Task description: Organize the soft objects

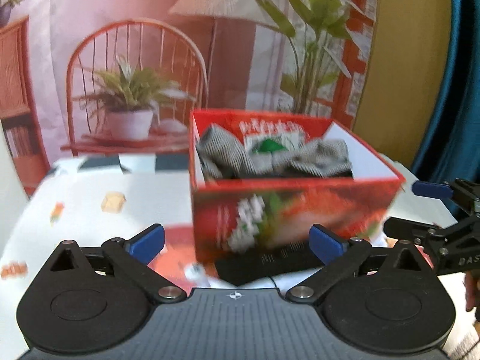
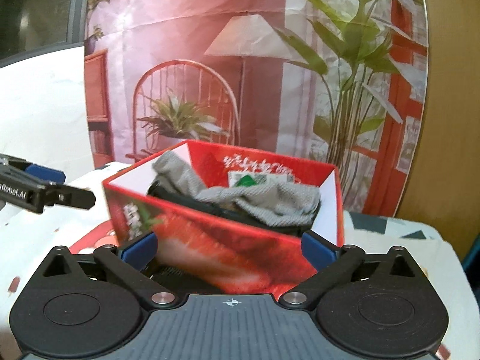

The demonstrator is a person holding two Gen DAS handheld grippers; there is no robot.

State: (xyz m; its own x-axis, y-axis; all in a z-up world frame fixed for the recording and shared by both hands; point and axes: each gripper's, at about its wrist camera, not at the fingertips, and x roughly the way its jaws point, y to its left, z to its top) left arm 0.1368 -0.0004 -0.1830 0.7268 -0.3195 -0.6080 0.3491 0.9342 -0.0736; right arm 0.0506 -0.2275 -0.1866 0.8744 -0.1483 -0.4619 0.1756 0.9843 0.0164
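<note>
Two black handheld grippers with blue-padded fingers hover over a white tablecloth (image 1: 90, 192) printed with small food pictures, and both stand spread wide and grip nothing. Nearest in the left wrist view, the left gripper (image 1: 237, 240) holds its fingers apart on either side of a flat black ribbed cloth (image 1: 264, 262) that lies on the table against the front foot of an open red cardboard box with a strawberry print (image 1: 288, 210) — the pads touch neither the cloth nor the box. The right gripper (image 2: 229, 249), seen from its own camera, has its released fingers flanking the near corner of the same red box (image 2: 228, 252); whether the blue pads touch the cardboard is not clear, since the view is blurred there. Each gripper also shows at the edge of the other's view, just beside the box. Inside the box lie crumpled grey knitted socks (image 1: 240, 156), heaped over something dark at the bottom, with one sock end reaching up the left inner wall. Behind the socks, against the far wall, a small white and green packet (image 2: 255, 180) stands. Beyond the table hangs a printed backdrop of a pink room (image 2: 186, 45) — a chair, a lamp, potted plants.
</note>
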